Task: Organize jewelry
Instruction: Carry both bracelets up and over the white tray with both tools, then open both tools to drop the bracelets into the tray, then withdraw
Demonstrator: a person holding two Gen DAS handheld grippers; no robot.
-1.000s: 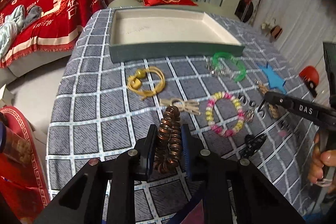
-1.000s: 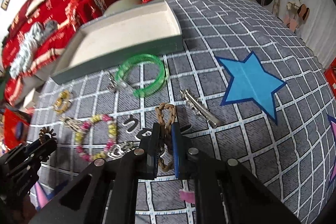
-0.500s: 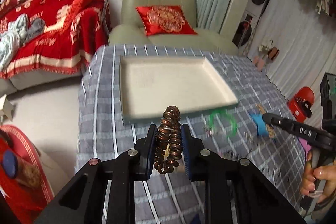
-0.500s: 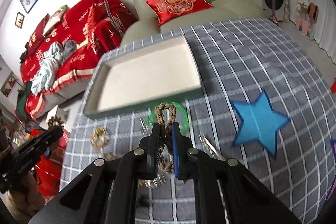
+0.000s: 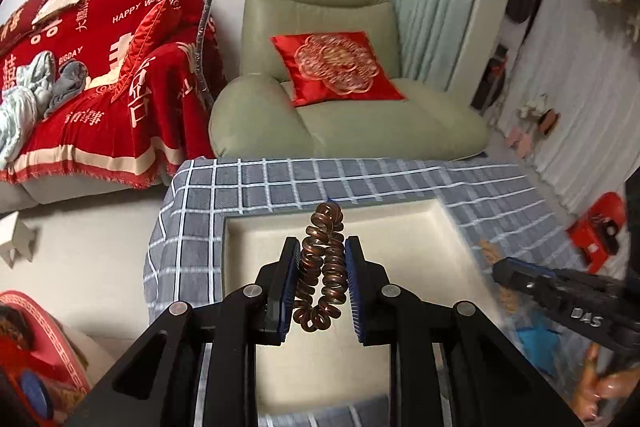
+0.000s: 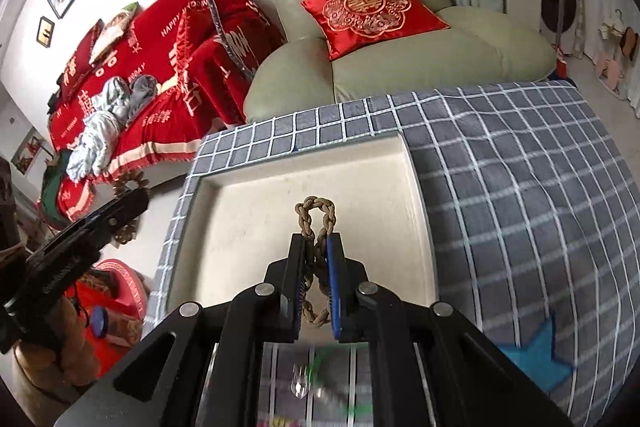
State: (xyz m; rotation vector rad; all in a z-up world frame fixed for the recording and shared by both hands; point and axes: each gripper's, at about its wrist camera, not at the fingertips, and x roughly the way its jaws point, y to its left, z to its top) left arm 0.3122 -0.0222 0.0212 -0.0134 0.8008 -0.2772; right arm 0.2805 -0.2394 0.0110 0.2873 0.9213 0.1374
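Note:
My left gripper (image 5: 322,251) is shut on a brown coiled bracelet (image 5: 323,267), carried above the cream-lined tray (image 5: 400,247). My right gripper (image 6: 317,241) is shut on a tan braided rope bracelet (image 6: 316,217), also over the tray (image 6: 256,227). The right gripper (image 5: 500,271) shows at the right edge of the left wrist view with the rope bracelet (image 5: 489,249) at its tip. At the left of the right wrist view, the left gripper (image 6: 138,195) holds the coiled bracelet (image 6: 130,183). The tray holds nothing.
The tray rests on a grey checked cloth (image 6: 520,187) with a blue star (image 6: 536,355). A blurred green bangle (image 6: 332,359) lies near the tray's front. A green armchair (image 5: 340,99) with a red cushion and a red-covered sofa (image 5: 80,87) stand behind the table.
Both grippers rose and moved forward from the jewelry lying on the cloth to above the tray, each carrying its bracelet. The loose pieces dropped out of view below.

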